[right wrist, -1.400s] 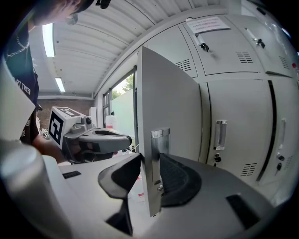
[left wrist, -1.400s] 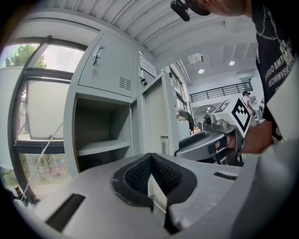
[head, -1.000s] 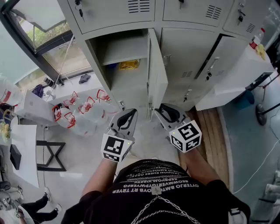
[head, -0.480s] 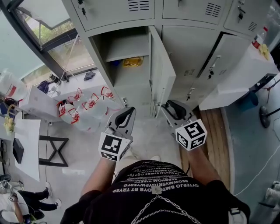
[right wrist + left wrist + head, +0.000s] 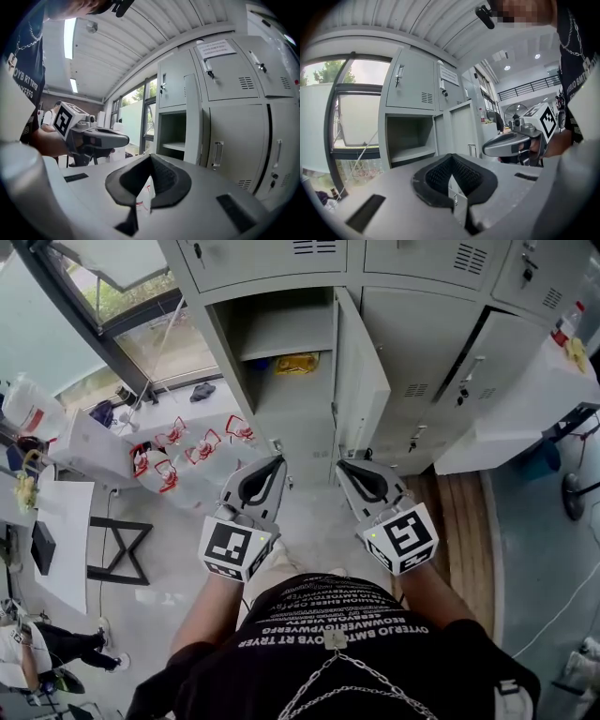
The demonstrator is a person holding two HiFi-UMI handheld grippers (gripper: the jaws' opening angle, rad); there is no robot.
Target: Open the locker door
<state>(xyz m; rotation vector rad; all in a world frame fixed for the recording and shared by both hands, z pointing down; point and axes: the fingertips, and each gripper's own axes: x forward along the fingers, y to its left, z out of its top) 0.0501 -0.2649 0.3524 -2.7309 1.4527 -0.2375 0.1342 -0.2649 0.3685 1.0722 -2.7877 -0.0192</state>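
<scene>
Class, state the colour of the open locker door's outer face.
Pale grey; the open locker door shows best in the head view.

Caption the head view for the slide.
Locker door stands open; left claw and right claw, both shut and empty, hover side by side in front of it.

Locker rm in a big work hall: grey metal lockers, lg window, water jugs, strip lights overhead.
</scene>
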